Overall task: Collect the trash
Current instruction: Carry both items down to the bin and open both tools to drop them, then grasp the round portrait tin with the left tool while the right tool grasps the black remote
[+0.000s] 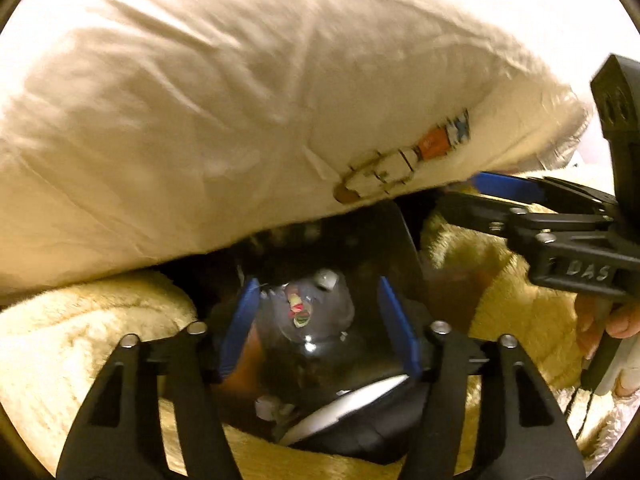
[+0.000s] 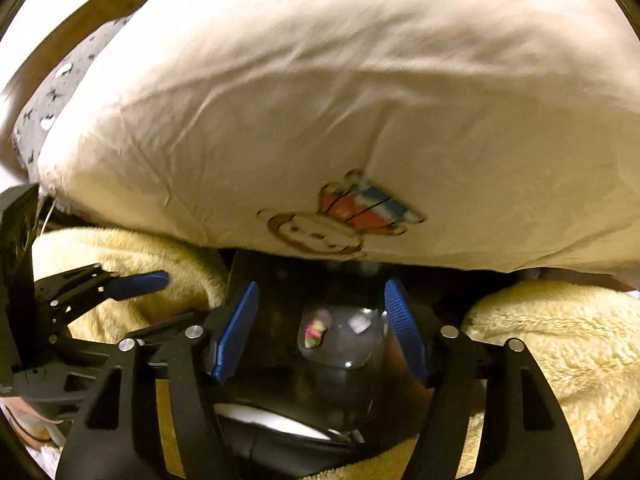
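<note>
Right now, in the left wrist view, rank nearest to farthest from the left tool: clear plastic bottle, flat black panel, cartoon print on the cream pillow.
1. Clear plastic bottle, between the fingers of the left tool.
2. Flat black panel, just behind the bottle.
3. Cartoon print on the cream pillow, above, farther right.

A large cream pillow fills the space above and ahead of the claw, its underside printed with a cartoon figure in orange and blue. Fluffy yellow blanket bunches to either side and below. Past the pillow's left edge runs a grey patterned strip beside what may be a wooden board; blur makes that uncertain.
</note>
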`<state>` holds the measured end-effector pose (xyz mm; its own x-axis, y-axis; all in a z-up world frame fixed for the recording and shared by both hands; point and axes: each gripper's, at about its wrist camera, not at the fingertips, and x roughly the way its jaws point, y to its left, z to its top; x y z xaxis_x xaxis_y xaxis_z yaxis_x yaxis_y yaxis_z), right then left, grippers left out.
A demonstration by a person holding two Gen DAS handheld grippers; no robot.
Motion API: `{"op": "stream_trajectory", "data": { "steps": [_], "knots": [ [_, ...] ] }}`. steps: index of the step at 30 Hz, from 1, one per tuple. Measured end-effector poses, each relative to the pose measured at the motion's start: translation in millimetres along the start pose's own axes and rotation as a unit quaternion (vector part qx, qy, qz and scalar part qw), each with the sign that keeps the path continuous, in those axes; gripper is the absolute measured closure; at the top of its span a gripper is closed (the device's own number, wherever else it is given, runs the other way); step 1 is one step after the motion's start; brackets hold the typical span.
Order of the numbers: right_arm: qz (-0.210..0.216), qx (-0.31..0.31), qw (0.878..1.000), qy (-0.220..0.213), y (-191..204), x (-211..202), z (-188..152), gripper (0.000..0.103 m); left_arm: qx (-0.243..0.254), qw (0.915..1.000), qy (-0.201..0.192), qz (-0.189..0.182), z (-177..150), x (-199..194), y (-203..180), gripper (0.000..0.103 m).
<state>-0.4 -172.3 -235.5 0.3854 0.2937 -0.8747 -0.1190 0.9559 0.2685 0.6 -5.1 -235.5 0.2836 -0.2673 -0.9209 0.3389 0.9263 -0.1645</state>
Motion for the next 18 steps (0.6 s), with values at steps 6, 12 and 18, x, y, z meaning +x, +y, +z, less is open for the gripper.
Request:
{"op": "stream_trajectory", "data": {
  "steps": [6, 12, 18],
  "knots": [
    [-0.026, 0.001, 0.999, -0.047, -4.7, -30.1, 11.7, 0.023, 0.002, 0.9981, -0.043, 0.045, 5.3, -23.4, 11.0, 0.027],
    [-0.087, -0.034, 0.988, -0.120, 0.5, -70.1, 36.5, 0.023, -0.009, 0.9930, -0.104, 0.057, 23.2, -63.6, 13.1, 0.022],
    [-0.131, -0.035, 0.972, -0.189, -14.6, -99.7, 77.5, 0.022, -0.008, 0.9816, -0.175, 0.076, 57.9, -102.6, 13.0, 0.021]
  ]
}}
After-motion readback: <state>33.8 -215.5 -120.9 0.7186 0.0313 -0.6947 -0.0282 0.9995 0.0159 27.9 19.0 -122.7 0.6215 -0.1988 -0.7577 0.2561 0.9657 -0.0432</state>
